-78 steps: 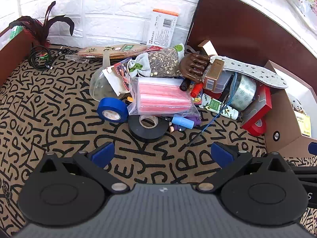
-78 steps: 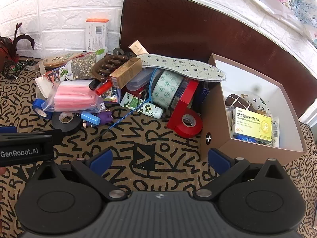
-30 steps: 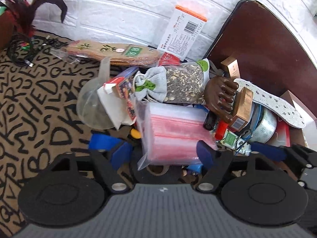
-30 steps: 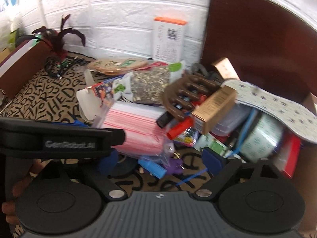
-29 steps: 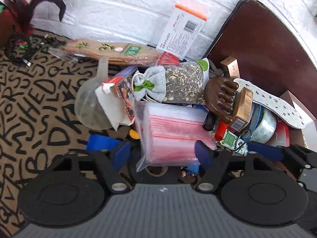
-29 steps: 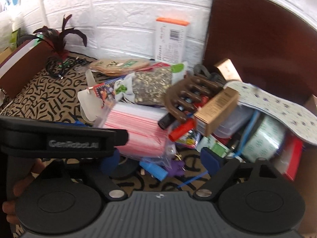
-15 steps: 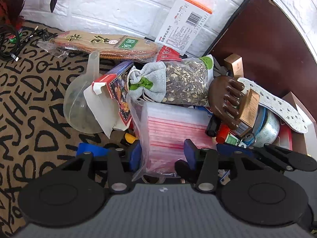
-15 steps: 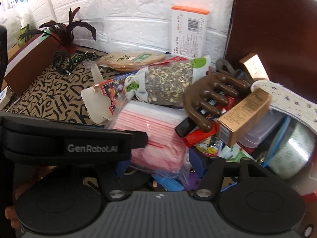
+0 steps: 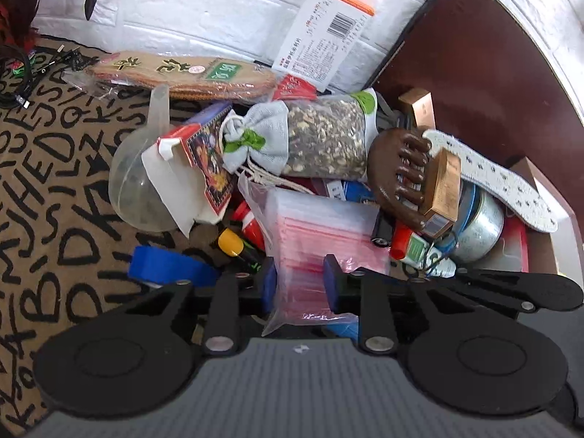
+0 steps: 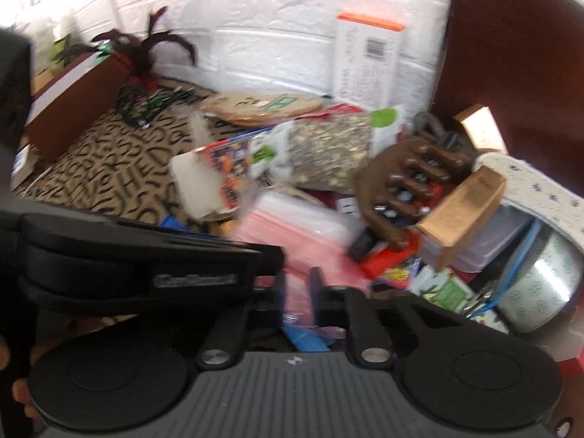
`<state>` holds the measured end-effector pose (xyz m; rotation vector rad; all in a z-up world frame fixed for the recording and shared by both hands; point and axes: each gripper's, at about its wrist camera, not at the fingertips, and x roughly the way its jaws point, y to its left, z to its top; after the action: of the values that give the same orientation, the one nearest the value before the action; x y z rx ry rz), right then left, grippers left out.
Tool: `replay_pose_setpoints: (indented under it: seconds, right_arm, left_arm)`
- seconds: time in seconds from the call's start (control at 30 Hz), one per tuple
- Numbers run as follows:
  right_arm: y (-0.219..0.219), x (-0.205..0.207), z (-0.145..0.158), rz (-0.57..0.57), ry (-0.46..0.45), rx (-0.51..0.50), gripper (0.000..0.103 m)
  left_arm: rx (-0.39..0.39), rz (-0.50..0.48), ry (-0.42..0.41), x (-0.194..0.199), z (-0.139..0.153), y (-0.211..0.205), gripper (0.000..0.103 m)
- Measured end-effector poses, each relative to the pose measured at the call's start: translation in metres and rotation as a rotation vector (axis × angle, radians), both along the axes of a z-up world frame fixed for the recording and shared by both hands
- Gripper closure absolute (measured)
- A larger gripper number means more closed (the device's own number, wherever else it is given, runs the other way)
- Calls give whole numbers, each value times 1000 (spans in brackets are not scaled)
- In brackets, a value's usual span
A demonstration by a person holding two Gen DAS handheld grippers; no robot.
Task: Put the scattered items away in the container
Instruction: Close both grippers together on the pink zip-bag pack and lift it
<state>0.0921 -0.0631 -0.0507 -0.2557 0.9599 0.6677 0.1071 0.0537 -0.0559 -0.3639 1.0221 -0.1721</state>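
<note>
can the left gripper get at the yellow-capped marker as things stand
Probably not right now. The left gripper has its jaws closed on the clear bag of pink zip bags, so it is occupied. The yellow-capped marker lies just to its left, uncovered, beside the blue tape roll.

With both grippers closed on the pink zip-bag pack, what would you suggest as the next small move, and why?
Probably lift it straight up a little: the left gripper and right gripper both pinch the pink zip-bag pack, which overlaps neighbouring clutter.
</note>
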Motion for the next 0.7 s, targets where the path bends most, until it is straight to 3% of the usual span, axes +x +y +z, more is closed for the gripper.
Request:
replay_pose_setpoints:
  seconds: [0.07,0.17,0.23,0.27,0.33,0.6,0.7]
  right_arm:
    - [0,-3,0,-22,-15,-10,92]
    - [-9,-3,0,-63,-28,0,75]
    - [-18,-4,2,-73,-30,8,58]
    - [-22,-5,3,-80,-57,-2,43]
    - [-26,-1,1,-83,-90,-24,42]
    - [-29,17,-15,-42,28,23,39]
    - [-28,22,-20,-47,24,40,39]
  left_arm:
    - [7,11,-1,-2,1,0,69]
    - [49,30,-8,-5,3,2,55]
    - [55,34,-14,-7,3,4,53]
    - [45,36,-16,-7,3,5,53]
    - [8,45,-7,-2,0,7,53]
    - [-13,19,-9,8,-7,-2,48]
    - [0,6,-15,10,-8,-4,48]
